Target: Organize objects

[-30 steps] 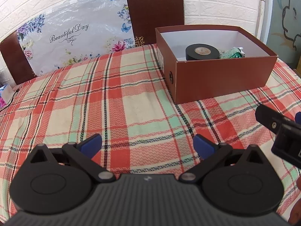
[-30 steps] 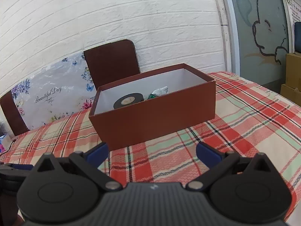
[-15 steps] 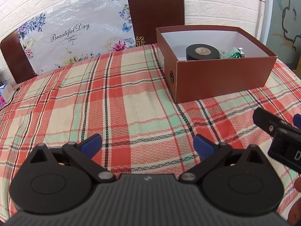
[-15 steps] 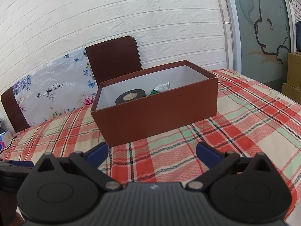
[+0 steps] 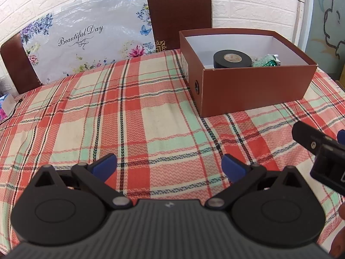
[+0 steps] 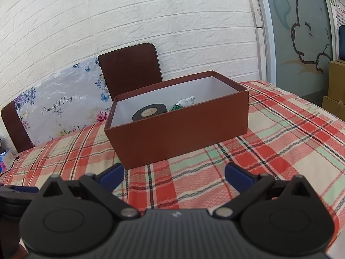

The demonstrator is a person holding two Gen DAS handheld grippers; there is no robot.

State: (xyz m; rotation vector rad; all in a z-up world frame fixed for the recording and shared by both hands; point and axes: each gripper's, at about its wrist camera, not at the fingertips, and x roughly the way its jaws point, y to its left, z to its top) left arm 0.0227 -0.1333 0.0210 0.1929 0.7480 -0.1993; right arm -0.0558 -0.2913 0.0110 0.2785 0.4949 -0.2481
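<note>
A brown cardboard box (image 5: 254,90) with a white inside stands on the plaid tablecloth (image 5: 129,118), far right in the left wrist view. Inside lie a black roll of tape (image 5: 231,59) and a green wrapped packet (image 5: 266,61). The box (image 6: 179,131) fills the middle of the right wrist view, with the tape (image 6: 149,112) and packet (image 6: 183,103) showing over its rim. My left gripper (image 5: 169,165) is open and holds nothing, low over the cloth, short of the box. My right gripper (image 6: 174,173) is open too, just in front of the box. Its black body (image 5: 323,155) shows at the right edge.
Two brown chair backs (image 5: 179,10) and a floral plastic sheet (image 5: 86,43) stand behind the table against a white brick wall. A thin dark cable (image 5: 13,112) and a small pack lie at the table's left edge. Cardboard cartons (image 6: 336,86) stand on the floor at right.
Both grippers have drawn back and lifted slightly from the box; the right wrist view has tilted so the box sits a little higher. Nothing was picked up or let go.
</note>
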